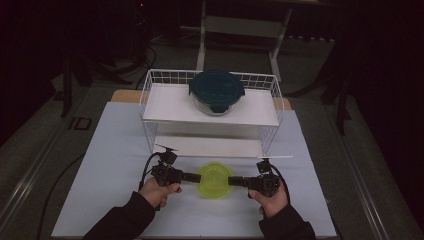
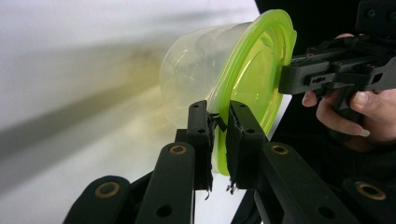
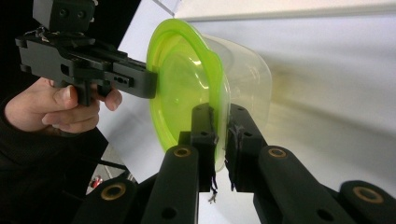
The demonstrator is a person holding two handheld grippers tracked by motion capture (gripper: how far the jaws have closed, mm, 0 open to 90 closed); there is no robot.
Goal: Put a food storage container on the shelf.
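**Both grippers pinch lidded tub**

High view: left gripper (image 1: 196, 177) & right gripper (image 1: 233, 181) clamp opposite rims of the green-lidded tub (image 1: 215, 180), btwn them.

Left gripper view: jaws pinch lid rim (image 2: 219, 122); tub just ahead.

Right gripper view: same, rim (image 3: 220, 140) nipped.

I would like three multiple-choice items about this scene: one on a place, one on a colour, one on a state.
1. Where does the dark-lidded container stand?
A. on the top shelf of the white wire rack
B. on the table in front of the rack
C. on the floor

2. What colour is the lid of the clear tub held between the two tools?
A. red
B. yellow-green
C. black

3. How are the left tool and right tool?
A. both wide open
B. one open
C. both shut on the tub's rim

Key: 1 A, it sits on the upper shelf; 2 B, the lid shows yellow-green; 3 C, each pair of jaws pinches the rim.
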